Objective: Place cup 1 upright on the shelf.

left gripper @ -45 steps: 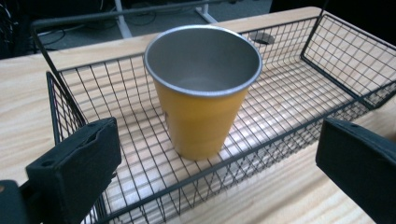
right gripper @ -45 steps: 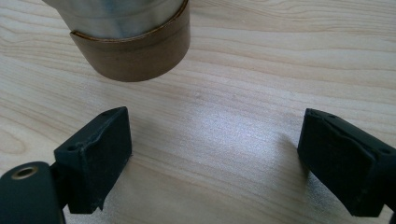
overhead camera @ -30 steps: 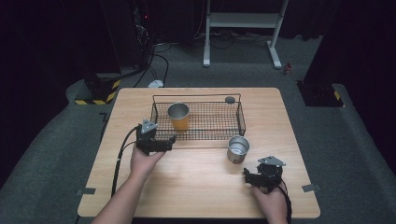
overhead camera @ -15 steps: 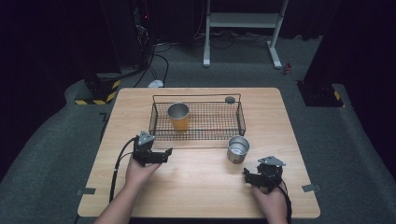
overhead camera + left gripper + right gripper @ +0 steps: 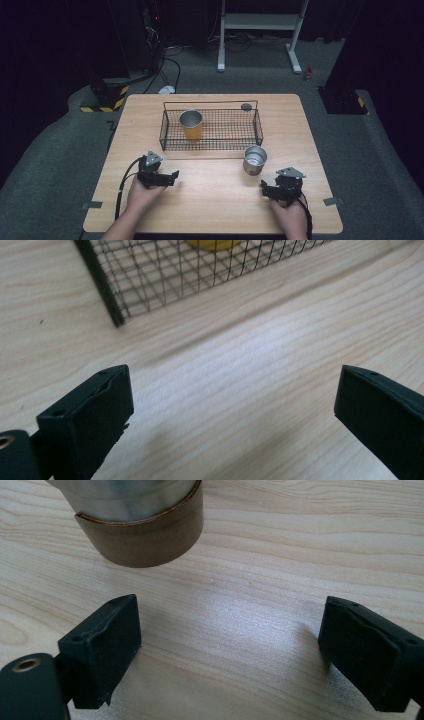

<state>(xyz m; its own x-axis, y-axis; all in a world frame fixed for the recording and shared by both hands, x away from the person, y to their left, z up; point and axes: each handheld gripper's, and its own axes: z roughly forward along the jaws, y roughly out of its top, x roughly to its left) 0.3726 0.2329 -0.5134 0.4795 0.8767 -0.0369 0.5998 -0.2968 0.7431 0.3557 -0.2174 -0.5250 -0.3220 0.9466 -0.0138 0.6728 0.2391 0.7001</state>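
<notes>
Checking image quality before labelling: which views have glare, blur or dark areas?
High view: table evenly lit, the floor and room around it nearly black. Left gripper view: soft pale sheen on the wood, wire basket slightly soft. Right gripper view: a bright sheen between the open jaws, steel cup cropped and blurred near the top.

both grippers, the left gripper (image 5: 172, 176) and the right gripper (image 5: 263, 186), are black, each with a grey three-cornered top plate, a trailing black cable and blocky jaws.

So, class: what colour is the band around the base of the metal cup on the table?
Brown, on the metal cup; the right gripper view shows it best.
</notes>
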